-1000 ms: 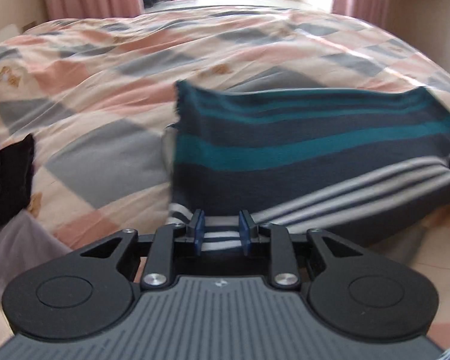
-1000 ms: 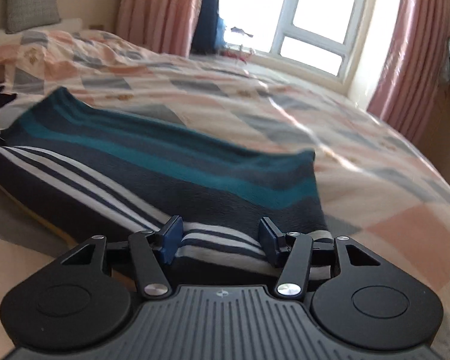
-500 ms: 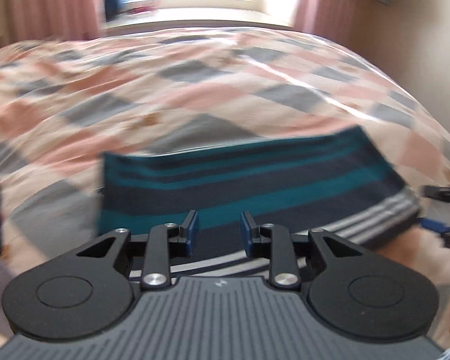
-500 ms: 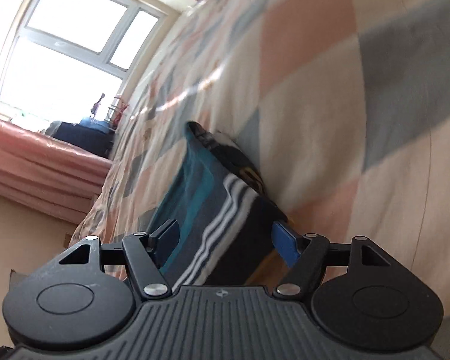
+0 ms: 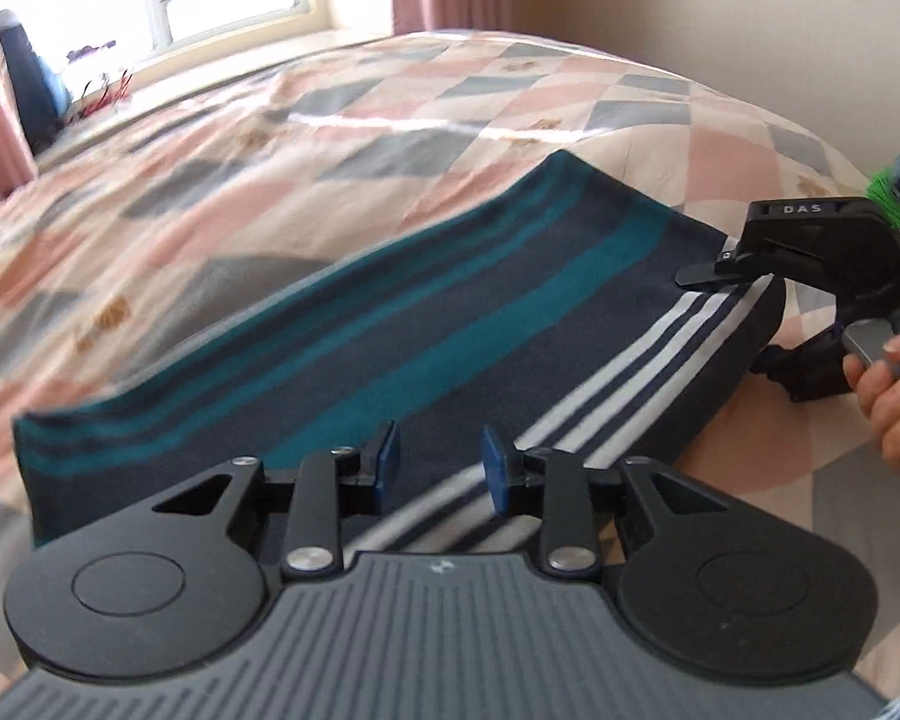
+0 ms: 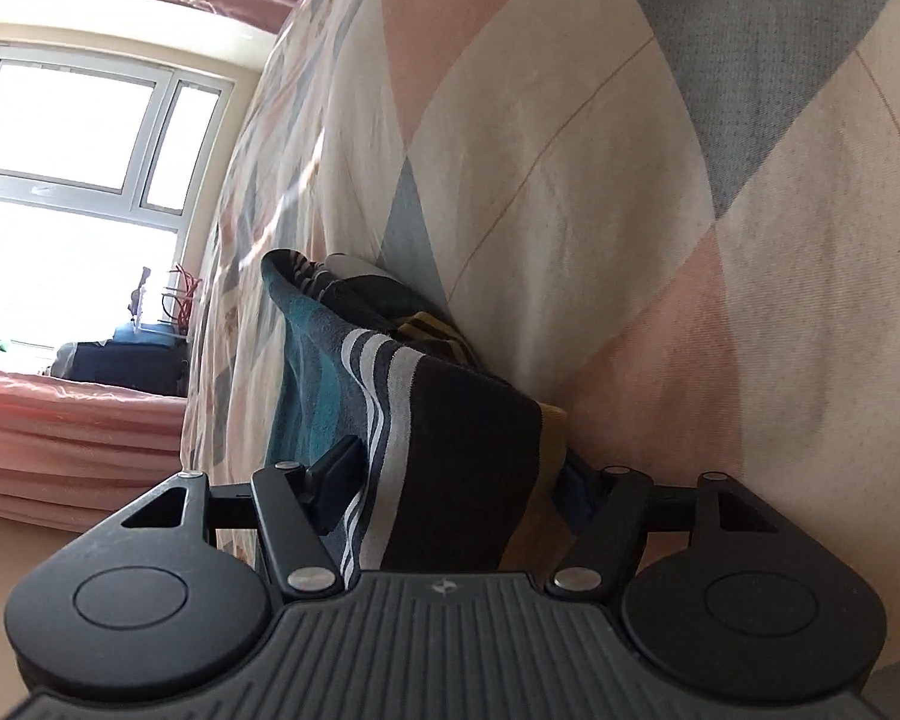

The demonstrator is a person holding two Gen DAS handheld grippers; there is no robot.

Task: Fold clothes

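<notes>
On the patchwork bedspread [image 5: 342,138], pink, grey and cream diamonds, lies the folded striped garment [image 5: 426,324]: navy ground, teal bands toward the far edge, thin white stripes toward the near edge. It runs as a long flat band from lower left to upper right in the left wrist view.

Left gripper [image 5: 437,468]: jaws parted a moderate way, blue pads [image 5: 390,459] on either side of a gap. Striped cloth shows through the gap beneath them. Nothing pinched; whether the tips touch the fabric cannot be told.

Right gripper [image 6: 456,480]: rolled on its side, so the bed reads as a wall on the right of its view. Jaws spread wide, straddling the thick folded end of the garment. Left pad [image 6: 336,480] lies against the striped outer face; the other finger is mostly hidden behind cloth, next to a mustard-yellow layer [image 6: 549,438] peeking out of the fold. Contact on that side unclear; the layers between the fingers do not look compressed.

Left wrist view also catches the right gripper at the garment's far right end, one finger over the top layer, and a hand [image 5: 891,384] on its handle.

Background: window [image 6: 72,120], pink curtains [image 6: 60,420].
</notes>
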